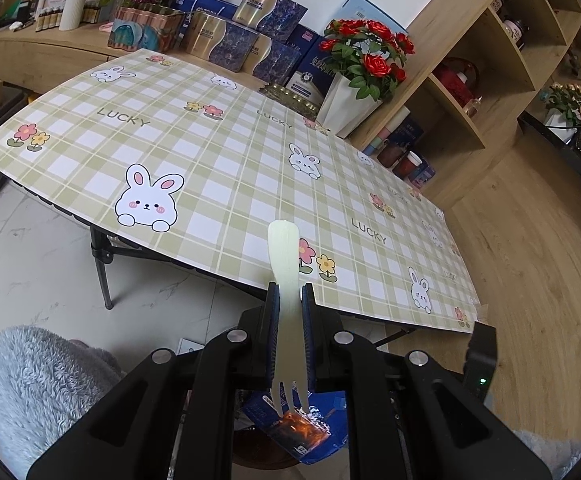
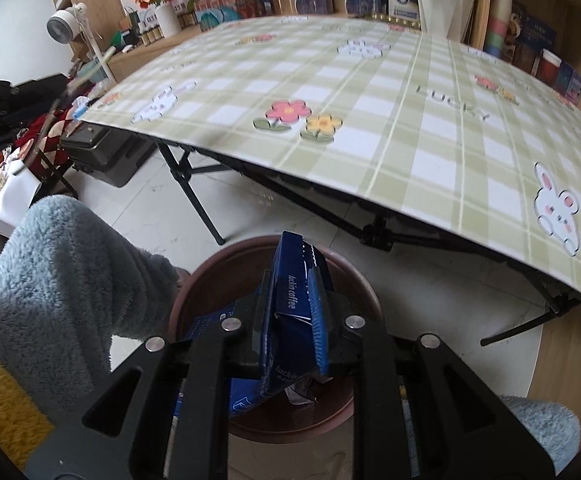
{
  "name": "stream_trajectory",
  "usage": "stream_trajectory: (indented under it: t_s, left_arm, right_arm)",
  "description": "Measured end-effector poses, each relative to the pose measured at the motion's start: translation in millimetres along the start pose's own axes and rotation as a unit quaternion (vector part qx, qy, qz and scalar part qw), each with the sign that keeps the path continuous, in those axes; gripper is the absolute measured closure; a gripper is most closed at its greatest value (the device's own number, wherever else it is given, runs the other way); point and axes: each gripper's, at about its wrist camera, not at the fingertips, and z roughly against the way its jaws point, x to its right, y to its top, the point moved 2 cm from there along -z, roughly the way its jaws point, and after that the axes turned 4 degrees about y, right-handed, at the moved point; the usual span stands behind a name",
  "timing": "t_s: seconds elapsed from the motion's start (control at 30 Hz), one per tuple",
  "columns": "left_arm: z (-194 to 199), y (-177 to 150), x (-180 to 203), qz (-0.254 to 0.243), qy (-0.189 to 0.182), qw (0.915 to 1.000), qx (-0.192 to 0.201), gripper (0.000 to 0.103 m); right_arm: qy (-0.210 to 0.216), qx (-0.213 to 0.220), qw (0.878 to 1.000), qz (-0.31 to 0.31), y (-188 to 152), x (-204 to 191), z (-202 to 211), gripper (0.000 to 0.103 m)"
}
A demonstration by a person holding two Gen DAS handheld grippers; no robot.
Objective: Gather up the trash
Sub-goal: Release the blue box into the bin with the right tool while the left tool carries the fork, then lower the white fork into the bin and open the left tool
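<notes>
Pale plastic fork [image 1: 288,304] pinched in left fingers [image 1: 273,332]; right fingers [image 2: 317,316] clamp crumpled blue carton [image 2: 288,320].

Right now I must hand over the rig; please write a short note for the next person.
Left tool: shut on the pale plastic fork, tines toward the camera.
Right tool: shut on the folded blue coffee packet, over the brown bin.
Done: blue wrappers already lie in the bin; the visible tablecloth shows no loose trash.
Left: release the packet, then the fork, into the bin.

Counted: 1 plastic fork [image 1: 286,280], 1 blue coffee wrapper [image 2: 290,312], 1 brown bin [image 2: 210,280]. Also 1 folding table [image 1: 210,152], 2 grippers [image 1: 290,292] [image 2: 294,280].
</notes>
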Motion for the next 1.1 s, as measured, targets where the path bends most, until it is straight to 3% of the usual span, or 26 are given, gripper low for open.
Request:
stream_trajectory:
  t_s: [0.3,0.63,0.77,0.97,1.1]
  left_arm:
    - [-5,-3,1,-0.004,0.0,1.0,-0.007,0.092]
    - [-15,-8,7,-0.018,0.003,0.9996,-0.022,0.092]
    - [-21,-12,10,-0.024,0.004,0.9992,-0.032,0.092]
    - [-30,-22,18,-0.037,0.005,0.998,-0.05,0.092]
    - [-38,-31,21,-0.043,0.009,0.9969,-0.065,0.092]
  right_arm:
    - [0.013,-0.028,0.999,-0.042,-3,13,-22,0.08]
    - [0.019,0.04,0.996,-0.078,9,28,12,0.071]
    - [0.018,0.079,0.993,-0.085,14,29,34,0.057]
    - [-0.009,0.133,0.987,-0.086,13,29,61,0.011]
    - [-0.038,0.148,0.984,-0.093,8,33,66,0.006]
